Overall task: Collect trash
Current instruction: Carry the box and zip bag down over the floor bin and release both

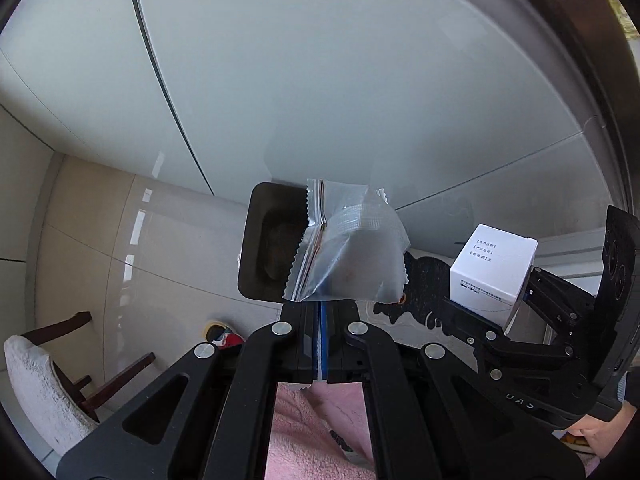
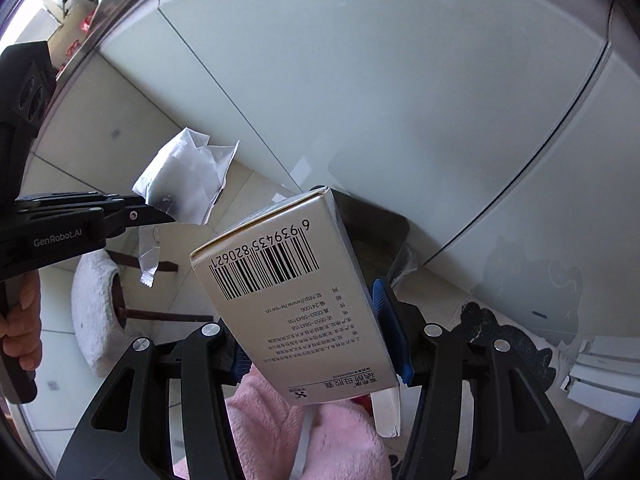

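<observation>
Left claw (image 1: 323, 308) is fully closed, pinching a clear plastic wrapper (image 1: 348, 256) above a dark bin (image 1: 260, 240) on the floor. Right claw (image 2: 316, 344), about half open, grips a white box (image 2: 296, 300) over the same bin.

A home: tiled floor (image 1: 100, 240), cushioned wooden chair (image 1: 44, 380), pink fleece clothing (image 2: 280, 432).

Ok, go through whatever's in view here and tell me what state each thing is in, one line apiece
left gripper: shut on the plastic bag
clear plastic bag: crumpled, empty-looking, held off the floor, over the bin
right gripper: closed on the box
white cardboard box: tilted, barcode side facing the camera, bottom flap loose
black trash bin: open, no lid, standing on the floor
</observation>
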